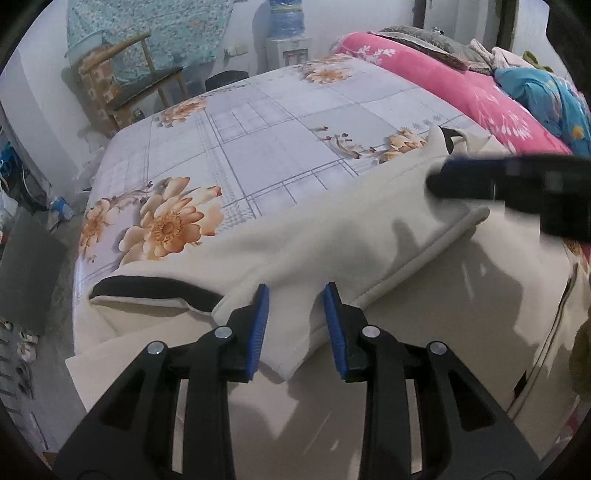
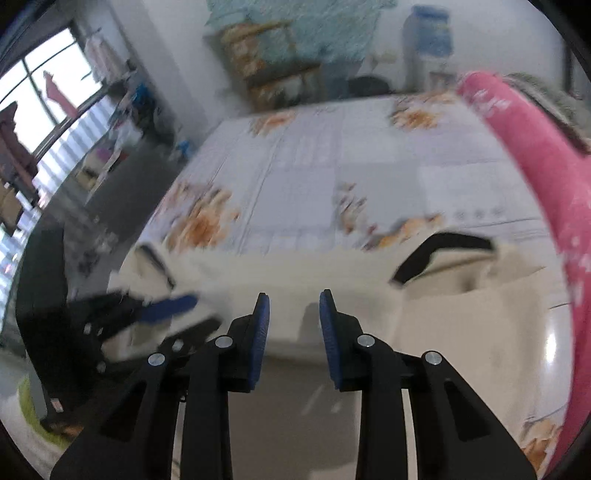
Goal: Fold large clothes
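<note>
A large cream garment [image 1: 332, 240] with black trim lies spread over the near part of a bed with a floral sheet [image 1: 258, 140]. My left gripper [image 1: 296, 291] is open, its blue pads either side of a folded cream edge that lies under them without being pinched. My right gripper [image 1: 439, 177] comes in blurred from the right, with its tip at the cloth near the black-edged collar [image 1: 448, 138]. In the right wrist view my right gripper [image 2: 294, 299] is open over the cream garment [image 2: 461, 325], nothing pressed between its pads. The left gripper [image 2: 177, 306] shows blurred at the left.
A pink blanket [image 1: 461, 88] and blue bedding [image 1: 546, 96] run along the bed's right side. Beyond the bed stand a wooden chair [image 1: 140, 81] and a water dispenser [image 1: 288, 33]. Clutter covers the floor [image 1: 44, 206] at the left, near a window [image 2: 48, 110].
</note>
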The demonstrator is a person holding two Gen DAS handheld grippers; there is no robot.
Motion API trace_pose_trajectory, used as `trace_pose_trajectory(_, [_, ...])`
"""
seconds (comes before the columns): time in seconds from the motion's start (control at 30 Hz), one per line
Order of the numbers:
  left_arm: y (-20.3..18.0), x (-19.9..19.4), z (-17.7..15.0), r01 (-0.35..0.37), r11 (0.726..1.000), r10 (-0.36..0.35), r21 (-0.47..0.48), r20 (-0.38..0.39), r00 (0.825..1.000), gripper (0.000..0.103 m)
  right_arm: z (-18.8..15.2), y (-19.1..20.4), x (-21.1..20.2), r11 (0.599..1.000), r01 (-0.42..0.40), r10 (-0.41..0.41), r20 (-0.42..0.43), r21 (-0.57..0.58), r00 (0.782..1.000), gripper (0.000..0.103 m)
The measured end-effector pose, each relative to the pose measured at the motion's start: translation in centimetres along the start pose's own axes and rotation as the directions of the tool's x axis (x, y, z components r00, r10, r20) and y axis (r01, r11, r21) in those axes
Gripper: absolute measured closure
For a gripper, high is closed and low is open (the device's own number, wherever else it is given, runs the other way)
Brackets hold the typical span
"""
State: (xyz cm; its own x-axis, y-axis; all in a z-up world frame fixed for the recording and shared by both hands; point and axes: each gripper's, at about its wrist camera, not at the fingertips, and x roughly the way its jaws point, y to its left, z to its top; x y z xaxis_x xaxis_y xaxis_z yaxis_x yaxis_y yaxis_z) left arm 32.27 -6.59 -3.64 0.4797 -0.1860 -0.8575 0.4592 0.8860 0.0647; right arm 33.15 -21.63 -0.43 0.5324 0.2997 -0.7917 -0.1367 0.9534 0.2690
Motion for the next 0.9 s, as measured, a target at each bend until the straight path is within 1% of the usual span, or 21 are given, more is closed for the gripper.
trace_pose_trajectory(0.03, [0.1, 0.0, -0.1, -0.002, 1.0, 0.002, 0.005, -0.002, 1.0, 0.072, 0.1, -0.4, 0.2, 1.0, 0.011, -0.011, 0.003, 0.014, 1.0, 0.075])
trace_pose_trajectory(0.07, [0.2, 0.0, -0.1, -0.001, 1.0, 0.001, 0.006, -0.003, 1.0, 0.072, -0.2, -1.0, 1.2, 0.999, 0.028, -0.028, -0.019, 0.026, 0.999, 0.075])
trace_pose_trajectory(0.13, [0.2, 0.0, -0.1, -0.001, 1.0, 0.001, 0.01, -0.003, 1.0, 0.072, -1.3, -1.8, 3.7, 0.998, 0.055, -0.051, -0.109, 0.03, 0.993, 0.075])
trace_pose_trajectory(0.17, [0.2, 0.0, -0.1, -0.002, 1.0, 0.002, 0.012, -0.004, 1.0, 0.071, -1.7, -1.8, 3.7, 0.998, 0.056, -0.054, -0.086, 0.018, 0.995, 0.075])
trace_pose_trajectory(0.2, [0.2, 0.0, -0.1, -0.004, 1.0, 0.004, 0.013, -0.004, 1.0, 0.071, -1.8, -1.2, 3.4, 0.997, 0.079, -0.08, -0.089, -0.017, 0.993, 0.075])
trace_pose_trajectory(0.27, [0.1, -0.1, -0.2, -0.008, 1.0, 0.008, 0.02, -0.001, 1.0, 0.071, -1.5, -0.4, 2.5, 0.994, 0.106, -0.108, -0.084, -0.031, 0.991, 0.075])
trace_pose_trajectory(0.4, [0.5, -0.1, -0.4, 0.009, 1.0, -0.009, 0.016, 0.005, 1.0, 0.071, 0.2, 0.6, 0.8, 0.996, 0.078, -0.078, -0.009, -0.048, 0.997, 0.075])
trace_pose_trajectory(0.47, [0.5, -0.1, -0.5, 0.012, 1.0, -0.012, 0.019, 0.009, 1.0, 0.071, 0.9, 0.7, 1.1, 0.998, 0.054, -0.054, 0.004, -0.035, 0.999, 0.075])
trace_pose_trajectory(0.5, [0.5, -0.2, -0.6, 0.012, 1.0, -0.012, 0.022, 0.012, 1.0, 0.071, 1.0, 0.6, 1.6, 0.999, 0.046, -0.046, 0.003, -0.028, 0.999, 0.074])
trace_pose_trajectory(0.6, [0.4, -0.2, -0.7, 0.013, 1.0, -0.014, 0.026, 0.021, 1.0, 0.071, 0.5, -0.1, 4.9, 0.999, 0.035, -0.037, -0.048, -0.026, 0.998, 0.073])
trace_pose_trajectory(0.63, [0.4, -0.2, -0.7, 0.014, 1.0, -0.014, 0.027, 0.023, 1.0, 0.071, 0.3, -0.3, 5.0, 0.999, 0.028, -0.029, -0.027, -0.041, 0.999, 0.073])
trace_pose_trajectory(0.8, [0.6, -0.6, -0.4, 0.03, 0.999, -0.03, 0.014, 0.011, 0.999, 0.072, 0.2, 0.2, 4.6, 0.998, 0.038, -0.041, -0.061, -0.044, 0.997, 0.073])
trace_pose_trajectory(0.9, [0.7, -2.0, 0.0, 0.051, 0.999, -0.051, 0.001, 0.057, 0.997, 0.072, 0.0, 0.2, 4.7, 0.998, 0.044, -0.046, -0.054, -0.045, 0.997, 0.073])
